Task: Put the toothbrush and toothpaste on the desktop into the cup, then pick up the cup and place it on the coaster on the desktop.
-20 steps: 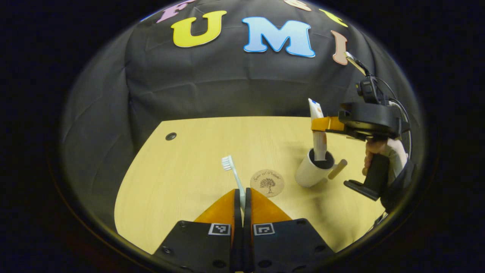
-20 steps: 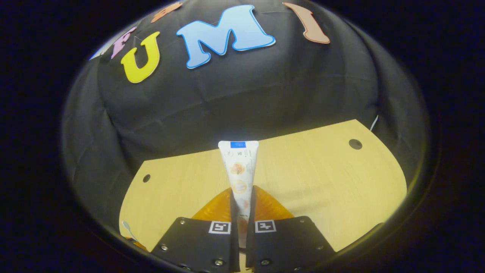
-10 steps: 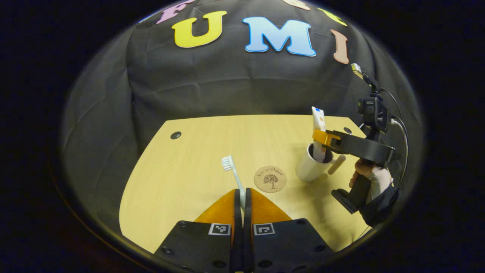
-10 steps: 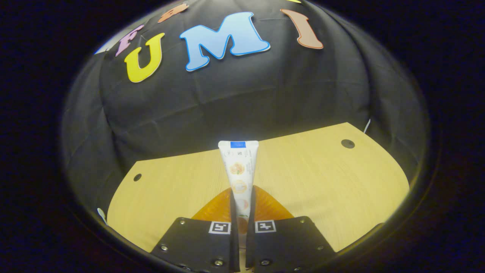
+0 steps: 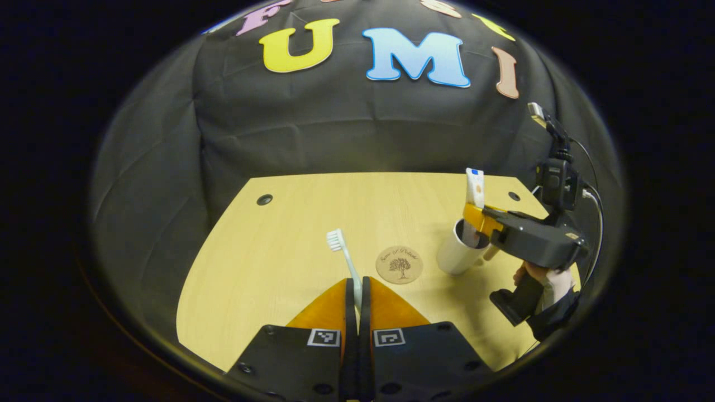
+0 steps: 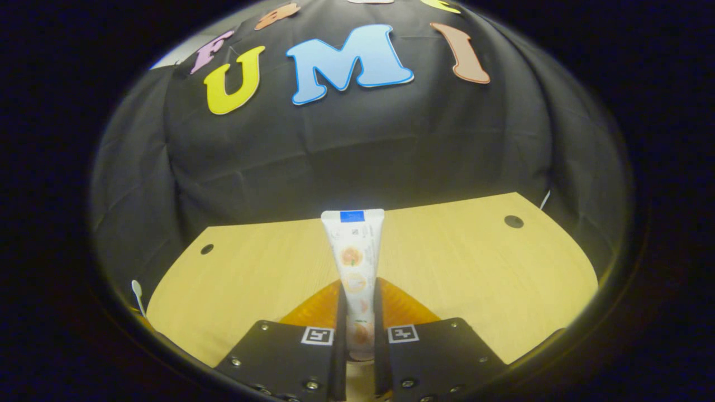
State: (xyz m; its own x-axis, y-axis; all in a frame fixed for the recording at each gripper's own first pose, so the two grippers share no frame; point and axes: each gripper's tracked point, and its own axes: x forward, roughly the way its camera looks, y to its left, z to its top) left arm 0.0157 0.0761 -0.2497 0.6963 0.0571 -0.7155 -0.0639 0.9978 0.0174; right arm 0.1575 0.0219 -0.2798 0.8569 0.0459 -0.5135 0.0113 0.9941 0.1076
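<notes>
Closest in the left gripper view: left tool (image 5: 357, 290), orange fingers pressed together on the thin handle of the white-bristled toothbrush (image 5: 342, 257), head raised clear of the pale wooden desk (image 5: 268, 262). Just beyond the brush and toward the white cylindrical cup (image 5: 457, 254): the round brown cork coaster (image 5: 399, 264) with a tree print, bare, near the cup but not touching it. Farther on: right tool (image 5: 475, 213), held by a hand (image 5: 536, 274), pinching the white toothpaste tube (image 5: 473, 202) above the cup's mouth, tube upright, lower end already down inside the rim.

In the right gripper view: right tool (image 6: 357, 312) with the toothpaste tube (image 6: 354, 262) between its fingers; fingers look slightly parted beside the tube, so grip possibly easing, cannot tell for sure. Cup hidden below the tool there.

Step in hand, by judgement: dropping the toothpaste into the cup. Next: spread the right tool fully, lift it straight away from the cup without dragging the tube out or tipping the cup. Then carry the toothbrush across over the coaster to the cup, handle end down beside the tube. Cup onto the coaster not yet done.
</notes>
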